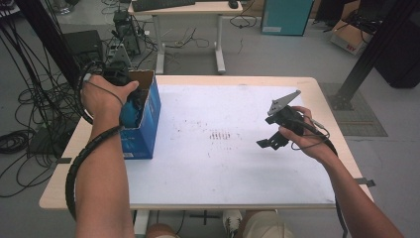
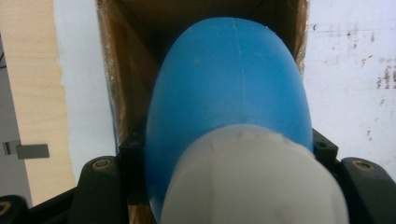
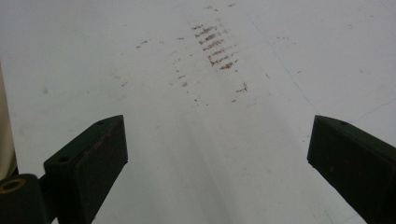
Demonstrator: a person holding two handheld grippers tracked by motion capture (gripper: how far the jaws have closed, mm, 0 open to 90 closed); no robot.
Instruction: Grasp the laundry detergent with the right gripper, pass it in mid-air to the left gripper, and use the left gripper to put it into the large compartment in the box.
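Note:
A blue cardboard box (image 1: 146,124) with an open top stands at the table's left side. My left gripper (image 1: 130,106) points down into it, shut on a blue rounded object with a white end (image 2: 233,107). That object reaches down between the brown inner walls of the box (image 2: 123,84). A sliver of the blue object (image 1: 130,113) shows at the box's mouth in the high view. My right gripper (image 1: 271,144) hovers over the right part of the white mat, open, with nothing between its jaws (image 3: 219,158).
A white mat (image 1: 223,163) with brown scuff marks (image 1: 220,135) covers most of the wooden table (image 1: 59,188). Cables and equipment lie on the floor to the left. Another desk (image 1: 188,10) stands behind the table.

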